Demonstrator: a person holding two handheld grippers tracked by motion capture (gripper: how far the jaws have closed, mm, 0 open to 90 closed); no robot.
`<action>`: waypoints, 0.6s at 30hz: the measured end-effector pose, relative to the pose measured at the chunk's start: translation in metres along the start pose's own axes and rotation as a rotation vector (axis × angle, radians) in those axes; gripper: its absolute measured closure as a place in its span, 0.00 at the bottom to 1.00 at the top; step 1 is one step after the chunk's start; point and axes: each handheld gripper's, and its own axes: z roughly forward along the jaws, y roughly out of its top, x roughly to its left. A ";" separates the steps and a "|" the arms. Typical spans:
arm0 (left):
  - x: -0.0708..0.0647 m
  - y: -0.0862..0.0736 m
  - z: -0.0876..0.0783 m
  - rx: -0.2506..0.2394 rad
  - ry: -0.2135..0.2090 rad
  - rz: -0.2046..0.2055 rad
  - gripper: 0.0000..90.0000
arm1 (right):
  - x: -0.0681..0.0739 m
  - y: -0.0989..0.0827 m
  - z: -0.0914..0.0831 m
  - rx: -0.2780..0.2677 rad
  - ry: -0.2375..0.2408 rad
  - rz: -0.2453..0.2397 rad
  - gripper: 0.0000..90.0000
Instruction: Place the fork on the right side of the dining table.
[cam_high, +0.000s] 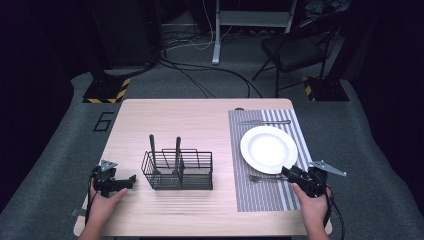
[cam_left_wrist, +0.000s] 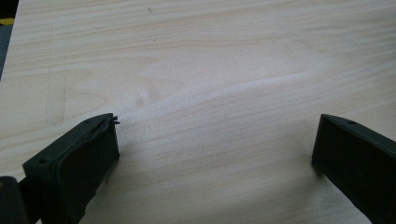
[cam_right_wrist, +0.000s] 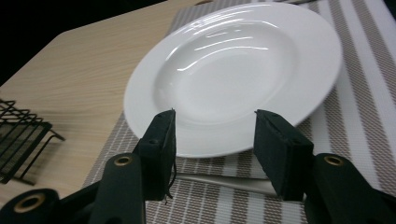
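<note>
Your left gripper (cam_high: 131, 180) sits near the left front corner of the table (cam_high: 200, 115), on the bare wood. Its jaws are wide apart w/ nothing between them. In the left gripper view you see just wood grain btwn the two black jaws.

Just to the right of it is the black wire basket (cam_high: 178, 171). It stands upright, close to your left gripper but not touching it. Two dark handles (cam_high: 152, 145) stick up out of its left part. Can't tell what kind of utensils they are.

Next comes the striped placemat (cam_high: 260, 197) on the right side of the table. The white plate (cam_high: 268, 149) sits on it, about in the middle. Past the plate's far rim lies a knife (cam_high: 264, 122) on the mat.

The fork (cam_high: 261, 178) lies flat on the mat, just in front of the plate's near rim, w/ its tines to the left. In the right gripper view its handle (cam_right_wrist: 219, 181) lies across the mat, under the jaws.

Your right gripper (cam_high: 286, 173) is at the fork's handle end, pointing left twd the plate. Its jaws are about half open & grip nothing. The fork isn't pinched; the pads are off it.
</note>
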 end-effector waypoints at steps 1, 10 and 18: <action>0.000 0.000 0.000 0.000 0.000 0.000 0.00 | 0.000 0.000 0.000 0.000 0.000 0.000 0.54; 0.000 0.000 0.000 0.000 0.000 0.000 0.00 | 0.026 -0.002 0.007 0.024 0.095 -0.095 0.53; 0.000 0.000 0.000 0.000 0.000 0.000 0.00 | 0.046 -0.009 0.017 0.066 0.163 -0.234 0.53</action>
